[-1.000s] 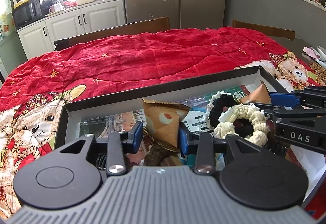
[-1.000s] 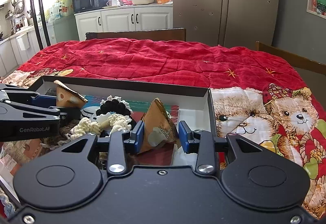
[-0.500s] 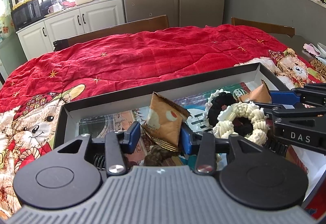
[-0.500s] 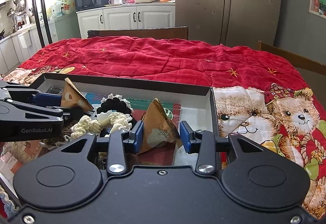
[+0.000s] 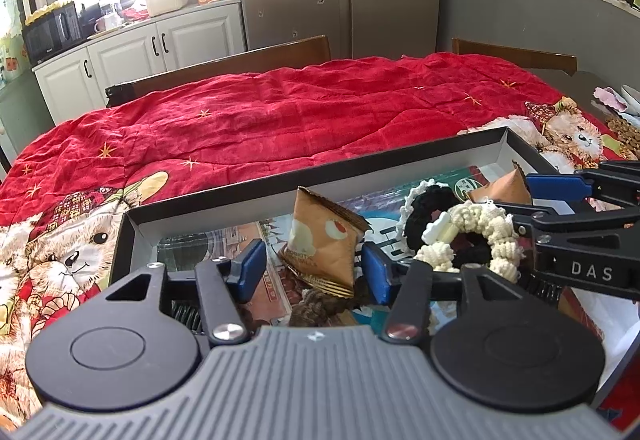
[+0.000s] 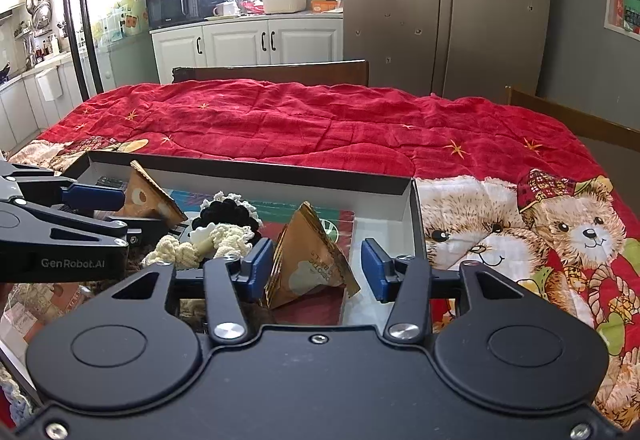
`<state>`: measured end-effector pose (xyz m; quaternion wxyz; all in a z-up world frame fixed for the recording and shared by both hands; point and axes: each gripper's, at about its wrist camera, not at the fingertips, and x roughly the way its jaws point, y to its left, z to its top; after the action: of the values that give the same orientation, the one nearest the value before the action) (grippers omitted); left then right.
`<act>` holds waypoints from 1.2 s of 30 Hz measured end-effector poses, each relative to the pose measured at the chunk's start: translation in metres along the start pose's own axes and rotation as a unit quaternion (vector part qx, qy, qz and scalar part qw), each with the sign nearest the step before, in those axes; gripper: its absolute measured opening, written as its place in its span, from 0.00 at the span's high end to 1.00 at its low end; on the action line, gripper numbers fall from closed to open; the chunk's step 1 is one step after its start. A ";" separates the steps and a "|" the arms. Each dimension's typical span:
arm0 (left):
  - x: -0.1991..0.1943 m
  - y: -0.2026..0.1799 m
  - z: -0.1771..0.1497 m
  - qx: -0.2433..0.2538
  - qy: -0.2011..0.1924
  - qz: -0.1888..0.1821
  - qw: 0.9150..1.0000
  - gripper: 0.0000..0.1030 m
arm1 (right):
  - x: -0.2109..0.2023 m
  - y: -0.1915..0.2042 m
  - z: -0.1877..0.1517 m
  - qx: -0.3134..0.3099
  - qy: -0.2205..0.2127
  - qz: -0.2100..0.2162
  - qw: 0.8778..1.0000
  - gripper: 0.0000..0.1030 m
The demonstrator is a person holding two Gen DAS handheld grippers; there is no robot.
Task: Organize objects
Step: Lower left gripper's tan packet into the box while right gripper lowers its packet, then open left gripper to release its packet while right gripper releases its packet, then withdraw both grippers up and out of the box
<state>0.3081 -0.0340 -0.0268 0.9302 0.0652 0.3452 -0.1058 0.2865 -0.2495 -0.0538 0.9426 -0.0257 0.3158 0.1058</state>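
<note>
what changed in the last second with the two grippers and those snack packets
Both grippers opened. The left gripper spread its fingers and let go of its orange snack packet, which tipped over to the right in the box. The right gripper widened too, and its packet now leans against the left finger only. The scrunchies stayed put.

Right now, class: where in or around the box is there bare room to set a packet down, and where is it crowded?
Free: the box floor in the corner right of the right snack packet, and the red quilt beyond the box's far wall. Crowded: the box's middle, where the cream scrunchie and black scrunchie lie between the left snack packet and the right one.
</note>
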 end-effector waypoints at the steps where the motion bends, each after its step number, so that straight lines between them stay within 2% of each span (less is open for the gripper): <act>1: -0.001 0.000 0.000 0.001 -0.003 0.000 1.000 0.33 | -0.001 0.000 0.000 -0.001 -0.003 0.000 1.000 0.52; 6: -0.005 -0.003 0.000 0.006 -0.012 0.005 1.000 0.26 | -0.004 0.002 0.000 -0.007 -0.012 -0.006 1.000 0.46; 27: -0.030 -0.004 0.000 0.014 -0.028 0.023 0.999 0.17 | -0.025 0.008 0.002 -0.013 -0.035 -0.016 0.999 0.45; 36: -0.042 -0.006 0.002 0.019 -0.034 0.031 0.999 0.17 | -0.036 0.013 0.003 -0.019 -0.041 -0.013 0.999 0.45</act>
<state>0.2770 -0.0340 0.0015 0.9429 0.0897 0.3090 -0.0860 0.2579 -0.2433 -0.0292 0.9555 -0.0435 0.2740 0.1002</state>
